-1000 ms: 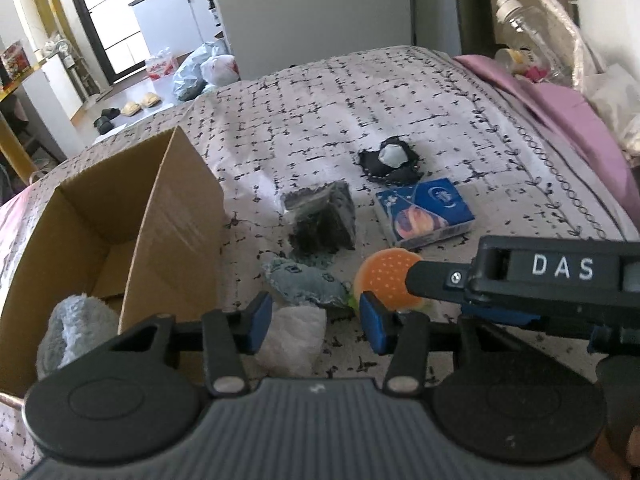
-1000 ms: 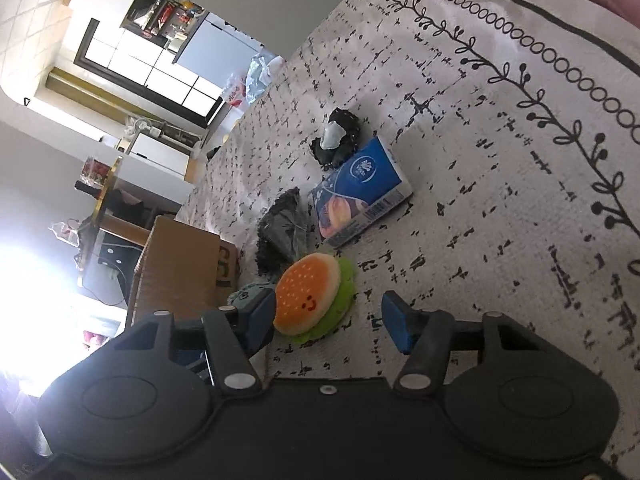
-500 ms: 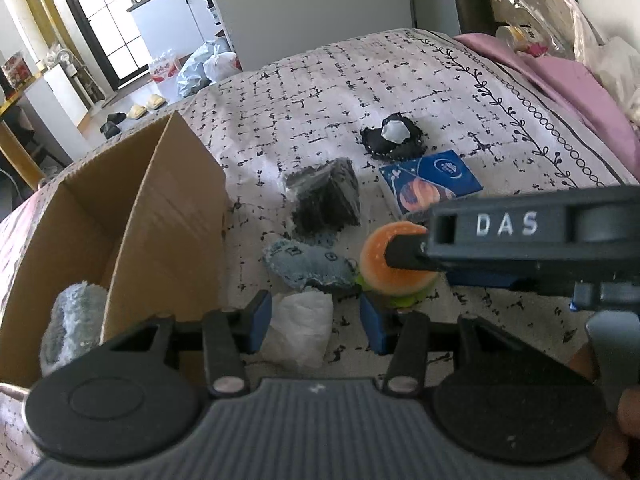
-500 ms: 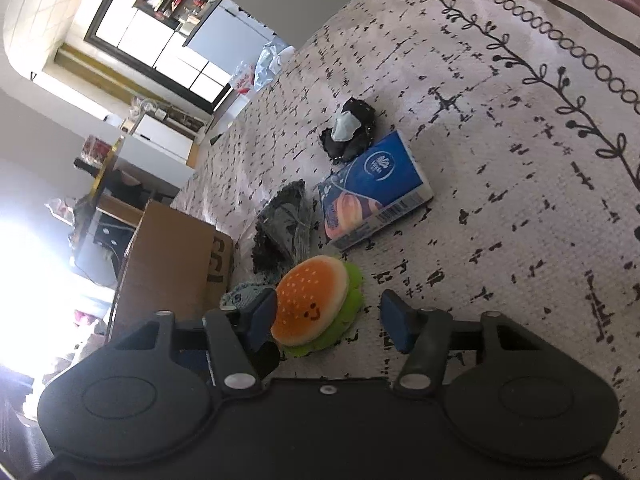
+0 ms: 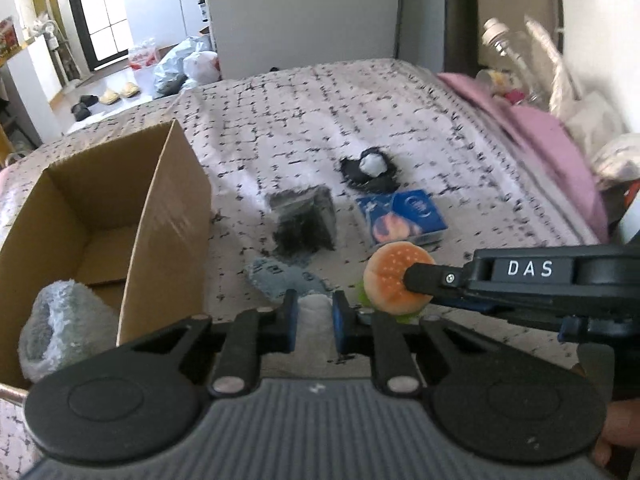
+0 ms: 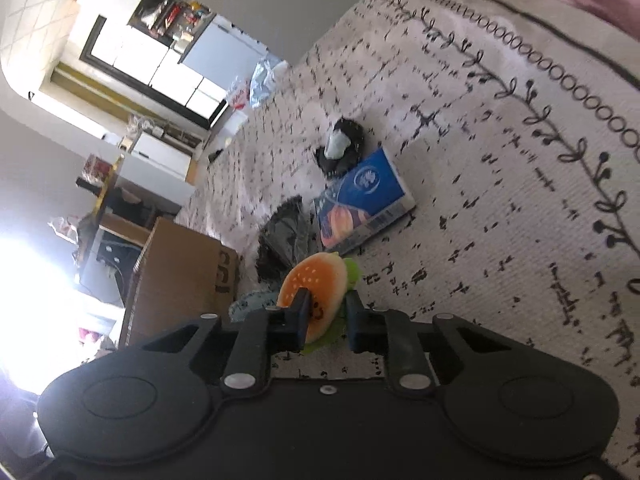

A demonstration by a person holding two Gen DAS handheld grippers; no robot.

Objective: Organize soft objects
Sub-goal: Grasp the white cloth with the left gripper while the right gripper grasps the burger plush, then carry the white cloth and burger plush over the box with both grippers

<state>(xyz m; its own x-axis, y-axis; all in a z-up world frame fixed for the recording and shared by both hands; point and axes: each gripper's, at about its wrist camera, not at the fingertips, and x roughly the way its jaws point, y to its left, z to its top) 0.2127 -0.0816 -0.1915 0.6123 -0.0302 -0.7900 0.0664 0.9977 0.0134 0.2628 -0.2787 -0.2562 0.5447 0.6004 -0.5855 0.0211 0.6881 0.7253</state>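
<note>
My left gripper (image 5: 314,322) is shut on a white fluffy soft object (image 5: 316,312) on the bed. My right gripper (image 6: 327,322) is shut on the plush hamburger (image 6: 316,286), which also shows in the left wrist view (image 5: 394,282) with the right gripper's finger across it. A grey-blue soft piece (image 5: 280,280), a dark grey cloth (image 5: 306,226), a blue tissue pack (image 5: 404,218) and a black item with a white lump (image 5: 370,170) lie on the patterned bedspread. An open cardboard box (image 5: 168,216) stands at left with a grey fluffy object (image 5: 60,330) inside.
Pink pillow (image 5: 552,148) and a plastic bottle (image 5: 508,52) lie at the bed's right side. Bags (image 5: 184,64) and slippers (image 5: 116,94) are on the floor beyond the bed. The box also shows at left in the right wrist view (image 6: 180,276).
Both grippers have closed: the left on the white fluffy object, the right on the plush hamburger. Both were open around them earlier.
</note>
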